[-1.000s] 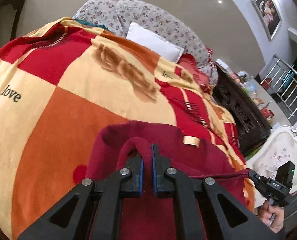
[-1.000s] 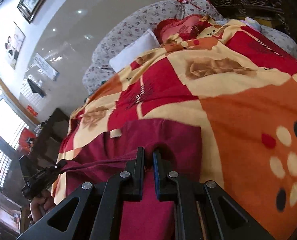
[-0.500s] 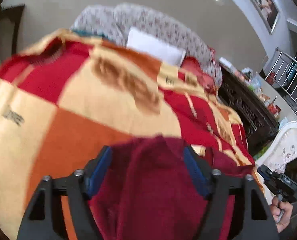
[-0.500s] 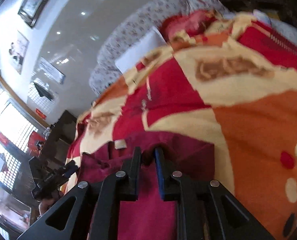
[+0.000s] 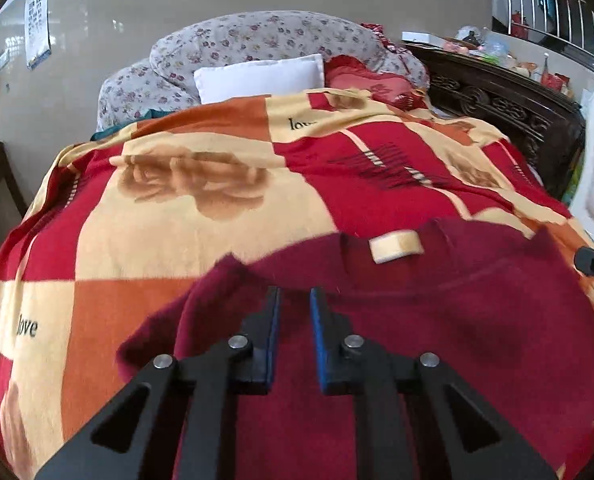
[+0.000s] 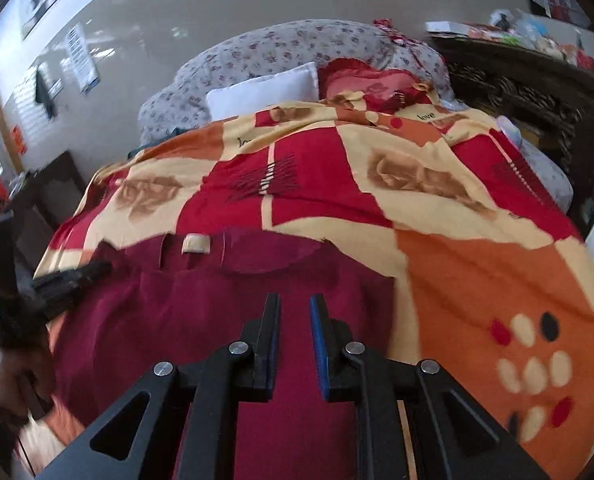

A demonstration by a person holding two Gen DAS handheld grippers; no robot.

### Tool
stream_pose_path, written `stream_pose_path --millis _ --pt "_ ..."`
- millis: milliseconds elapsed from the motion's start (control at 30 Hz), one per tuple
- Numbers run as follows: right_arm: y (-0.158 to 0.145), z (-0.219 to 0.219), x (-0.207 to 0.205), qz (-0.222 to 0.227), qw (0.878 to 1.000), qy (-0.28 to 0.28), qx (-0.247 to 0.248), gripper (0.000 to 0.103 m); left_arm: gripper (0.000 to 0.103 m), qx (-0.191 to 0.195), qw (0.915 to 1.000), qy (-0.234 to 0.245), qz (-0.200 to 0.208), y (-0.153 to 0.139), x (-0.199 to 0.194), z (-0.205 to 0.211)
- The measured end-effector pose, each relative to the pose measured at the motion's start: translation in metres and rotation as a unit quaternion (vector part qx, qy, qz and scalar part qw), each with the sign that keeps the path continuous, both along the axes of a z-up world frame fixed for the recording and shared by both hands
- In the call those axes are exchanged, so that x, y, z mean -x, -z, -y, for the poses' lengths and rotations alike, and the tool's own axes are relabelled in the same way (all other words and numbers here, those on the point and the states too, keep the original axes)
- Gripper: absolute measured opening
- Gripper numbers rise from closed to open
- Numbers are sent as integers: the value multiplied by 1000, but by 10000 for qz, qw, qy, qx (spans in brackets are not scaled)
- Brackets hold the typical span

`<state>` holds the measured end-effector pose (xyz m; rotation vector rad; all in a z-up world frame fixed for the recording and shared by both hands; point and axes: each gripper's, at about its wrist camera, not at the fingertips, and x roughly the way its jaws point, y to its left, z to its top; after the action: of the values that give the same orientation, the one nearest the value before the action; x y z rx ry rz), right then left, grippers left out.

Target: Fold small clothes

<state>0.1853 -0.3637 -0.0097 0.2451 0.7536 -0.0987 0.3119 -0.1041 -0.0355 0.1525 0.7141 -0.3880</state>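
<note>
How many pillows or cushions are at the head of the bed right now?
3 visible. A white pillow sits in the middle, a red cushion is right of it, and a long floral bolster lies behind both. The patterned blanket may hide others.

A bed under a patchwork blanket fills the room. At its head, a white pillow leans on floral bedding. A dark carved wooden cabinet flanks the bed's right edge; glossy pale wall behind.
</note>
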Motion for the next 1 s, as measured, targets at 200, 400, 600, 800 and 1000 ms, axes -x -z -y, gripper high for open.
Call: stream_pose_path --millis 200,400,600,800,1000 --pt "47 15 -44 -573 9949 831 70 16 14 385 9955 -704 -506 29 -38 -33" --pt "61 18 -57 -312 9973 474 464 15 3 1692 9753 -1082 -920 52 -40 -84" --pt "68 31 -64 -269 9990 364 -22 15 3 1299 9792 -1226 -966 56 -46 -69" --pt "70 33 -62 -196 9989 363 -214 15 3 1407 9767 -1202 -1088 58 -49 -73" --pt "66 31 -58 -223 9987 423 -182 16 3 1202 9801 -1223 -997 57 -46 -68"
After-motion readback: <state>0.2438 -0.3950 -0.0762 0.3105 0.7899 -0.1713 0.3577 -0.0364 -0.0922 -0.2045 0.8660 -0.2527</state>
